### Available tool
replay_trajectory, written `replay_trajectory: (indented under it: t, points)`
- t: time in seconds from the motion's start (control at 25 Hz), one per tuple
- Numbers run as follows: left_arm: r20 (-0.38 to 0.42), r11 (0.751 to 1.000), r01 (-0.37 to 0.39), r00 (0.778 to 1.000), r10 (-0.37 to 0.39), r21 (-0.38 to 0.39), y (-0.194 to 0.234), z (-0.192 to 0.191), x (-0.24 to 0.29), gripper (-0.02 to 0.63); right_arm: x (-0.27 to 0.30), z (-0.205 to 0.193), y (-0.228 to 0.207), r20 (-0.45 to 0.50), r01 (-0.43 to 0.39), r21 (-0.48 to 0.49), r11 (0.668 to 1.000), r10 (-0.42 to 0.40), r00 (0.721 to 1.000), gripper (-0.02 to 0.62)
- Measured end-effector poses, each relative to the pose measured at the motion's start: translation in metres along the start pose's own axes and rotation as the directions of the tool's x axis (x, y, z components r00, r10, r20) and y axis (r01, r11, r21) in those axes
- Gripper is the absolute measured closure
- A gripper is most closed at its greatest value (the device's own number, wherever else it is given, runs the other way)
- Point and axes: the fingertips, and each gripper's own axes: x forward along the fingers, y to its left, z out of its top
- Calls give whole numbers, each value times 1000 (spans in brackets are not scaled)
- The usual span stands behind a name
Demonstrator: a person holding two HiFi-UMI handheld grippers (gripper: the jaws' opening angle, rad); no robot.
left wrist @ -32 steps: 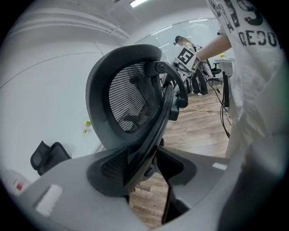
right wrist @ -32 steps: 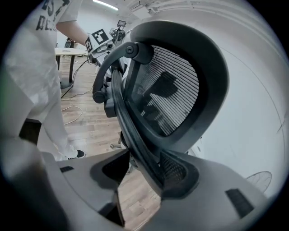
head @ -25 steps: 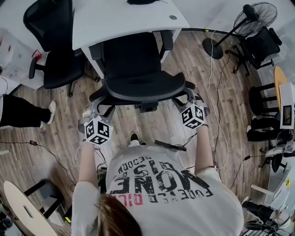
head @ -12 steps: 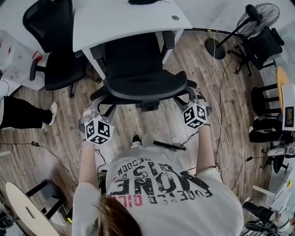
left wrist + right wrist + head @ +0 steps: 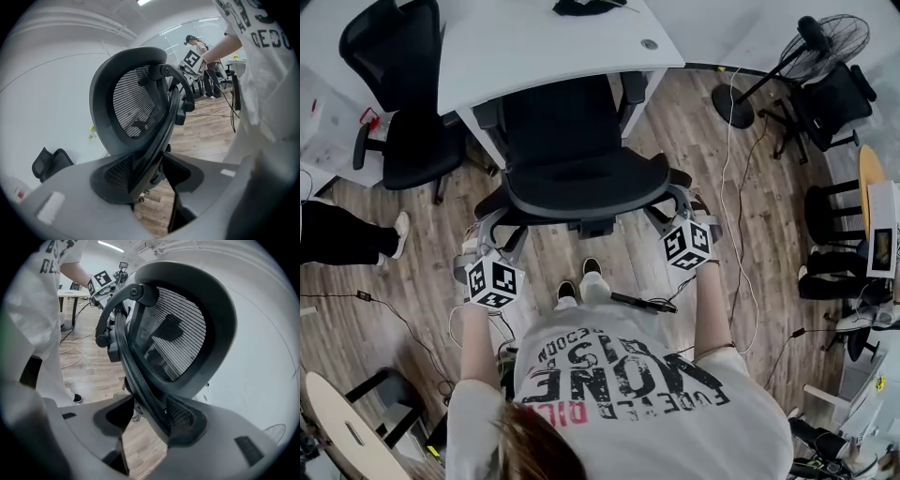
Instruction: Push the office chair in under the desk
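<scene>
Partly under the desk [image 5: 534,37], the office chair [image 5: 577,178] points its seat inward and its backrest outward, away from the desk. The left tongs [image 5: 490,239] and right tongs [image 5: 673,208] are each closed on one side of the backrest frame, level with each other. The desk lies straight ahead of both.

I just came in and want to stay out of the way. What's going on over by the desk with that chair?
A person stands behind the office chair with a two-jaw gripper in each hand. The left gripper and the right gripper are each clamped on one side edge of the chair's mesh backrest. The chair faces the white desk. Only the front of its seat is at the desk's edge, and most of the chair is out over the wood floor, so it is not yet pushed in.
</scene>
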Motion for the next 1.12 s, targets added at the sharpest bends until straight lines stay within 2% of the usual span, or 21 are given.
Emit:
replay_trajectory:
  t: [1.12]
  points:
    - [-38,996,-74,997,72,-46,26,21,43,396,35,-18,-58,61,-24,-67,997,29,998,396]
